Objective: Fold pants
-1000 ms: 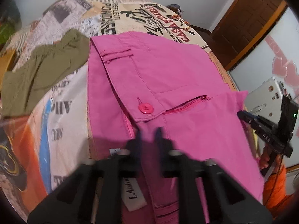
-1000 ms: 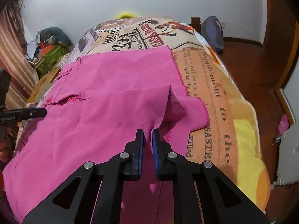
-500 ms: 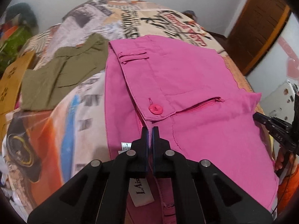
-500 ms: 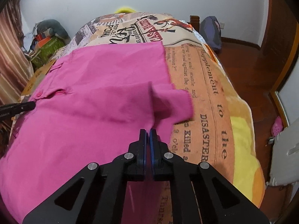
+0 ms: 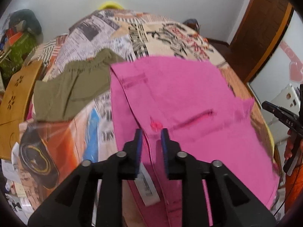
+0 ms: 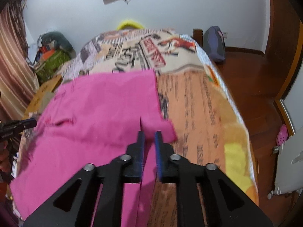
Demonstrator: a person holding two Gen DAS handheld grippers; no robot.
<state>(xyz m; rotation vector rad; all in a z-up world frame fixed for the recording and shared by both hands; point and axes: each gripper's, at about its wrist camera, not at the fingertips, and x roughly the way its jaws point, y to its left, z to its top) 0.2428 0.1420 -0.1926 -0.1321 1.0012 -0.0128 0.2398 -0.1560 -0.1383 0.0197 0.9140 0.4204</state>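
Pink pants lie spread on the printed bed cover, waistband with a pink button and a white label near my left gripper. Its jaws are opening, held above the waistband, and the pads do not press the cloth. In the right wrist view the pants end in a folded leg corner just beyond my right gripper. That gripper's jaws are also opening, with pink cloth showing through the gap but lying loose below. Each gripper shows at the other view's edge.
An olive green garment lies on the bed left of the pants. A tan cardboard piece stands at the bed's left side. A dark bag sits on the wooden floor to the right. Clutter fills the far left corner.
Both grippers were shut on pink cloth; now their jaws stand apart and both have risen. The cloth has dropped flat onto the bed.
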